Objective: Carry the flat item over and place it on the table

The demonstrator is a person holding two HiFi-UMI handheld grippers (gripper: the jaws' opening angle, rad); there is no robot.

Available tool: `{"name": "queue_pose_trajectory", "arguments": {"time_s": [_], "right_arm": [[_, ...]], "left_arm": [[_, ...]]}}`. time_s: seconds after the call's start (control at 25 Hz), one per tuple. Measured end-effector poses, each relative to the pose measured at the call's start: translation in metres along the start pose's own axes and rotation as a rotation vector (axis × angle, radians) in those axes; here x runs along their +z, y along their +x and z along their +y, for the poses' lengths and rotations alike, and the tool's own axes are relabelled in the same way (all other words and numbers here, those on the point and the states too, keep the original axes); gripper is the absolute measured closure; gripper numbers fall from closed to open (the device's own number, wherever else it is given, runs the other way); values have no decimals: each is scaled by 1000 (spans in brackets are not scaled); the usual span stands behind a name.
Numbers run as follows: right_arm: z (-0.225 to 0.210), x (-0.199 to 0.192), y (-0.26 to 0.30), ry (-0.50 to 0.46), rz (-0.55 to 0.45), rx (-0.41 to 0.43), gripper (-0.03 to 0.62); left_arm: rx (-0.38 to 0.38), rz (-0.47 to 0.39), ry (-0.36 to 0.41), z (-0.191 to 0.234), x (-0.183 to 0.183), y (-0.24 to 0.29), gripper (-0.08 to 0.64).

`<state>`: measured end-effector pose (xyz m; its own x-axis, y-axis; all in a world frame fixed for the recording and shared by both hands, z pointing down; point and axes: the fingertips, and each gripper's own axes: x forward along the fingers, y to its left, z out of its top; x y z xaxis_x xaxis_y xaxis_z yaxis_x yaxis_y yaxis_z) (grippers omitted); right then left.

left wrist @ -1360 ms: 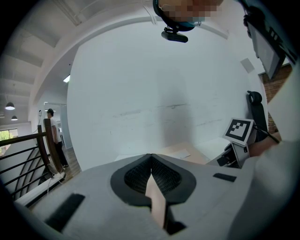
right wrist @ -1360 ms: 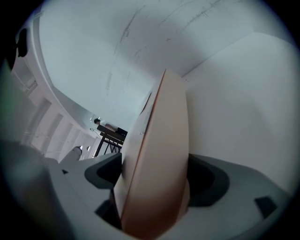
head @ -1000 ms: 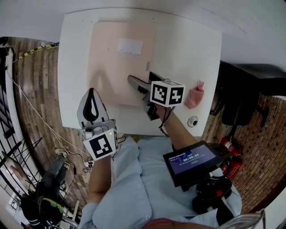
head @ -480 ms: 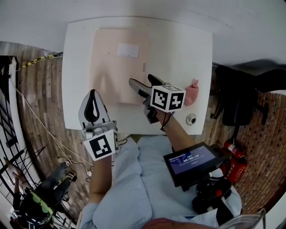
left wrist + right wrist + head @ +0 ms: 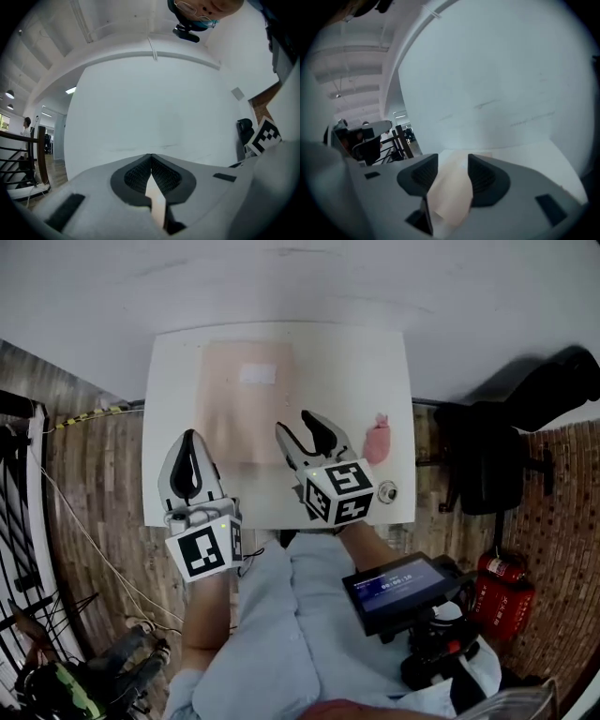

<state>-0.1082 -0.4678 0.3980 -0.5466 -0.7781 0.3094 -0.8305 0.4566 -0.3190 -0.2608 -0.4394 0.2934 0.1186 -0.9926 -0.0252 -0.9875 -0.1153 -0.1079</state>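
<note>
- Head view is showing a white desk (image 5: 347,362) on a wooden floor, with a person in a light blue shirt standing at its near edge and holding a gripper in each hand.
- A flat beige sheet (image 5: 246,413) is lying spread over the left-middle part of the desk. A small white label (image 5: 257,373) is sitting near its far end, and its near edge is reaching both grippers.
- The left gripper (image 5: 191,439) is sitting at the sheet's near left corner. In the left gripper view its jaws are meeting at the tips, and a thin strip of the sheet (image 5: 157,201) is running edge-on between them, so they are clamping on it.
- The right gripper (image 5: 302,439) is sitting at the sheet's near right corner. In the right gripper view its jaws are standing apart and closing, and the sheet (image 5: 449,187) is bulging up through the gap between them. The pads are not yet pressing on it.
- Beyond the right gripper's jaws, the sheet is running out flat onto the desk (image 5: 531,157).
- A pink lump (image 5: 377,439) is lying on the desk to the right of the right gripper, apart from the sheet. A small round thing (image 5: 386,490) is sitting near the desk's near right corner.
- A tablet (image 5: 396,589) with a lit screen is hanging at the person's right side. A black chair (image 5: 487,465) and a red fire extinguisher (image 5: 497,592) are standing on the floor to the right of the desk.
</note>
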Motion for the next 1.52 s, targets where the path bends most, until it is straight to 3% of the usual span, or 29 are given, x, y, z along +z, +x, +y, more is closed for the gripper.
{"name": "queue_pose_trajectory", "arguments": {"time_s": [0.2,0.44,0.92,1.52], "right_arm": [[9,40,-42,-160,-157,-70,471],[16,64,-87,-251,-272,-161,585],[25,70,-121,-314,-320,-198,588],[31,74,-115,-329,-329,-176,588]], "left_arm": [[-45,-74,4,-8,36,-8,551],[-95,-128,13,-23,64,-25,551],[-129,-165,19,-38,79,-45,551],[-152,-174,17,-42,79,-40,551]]}}
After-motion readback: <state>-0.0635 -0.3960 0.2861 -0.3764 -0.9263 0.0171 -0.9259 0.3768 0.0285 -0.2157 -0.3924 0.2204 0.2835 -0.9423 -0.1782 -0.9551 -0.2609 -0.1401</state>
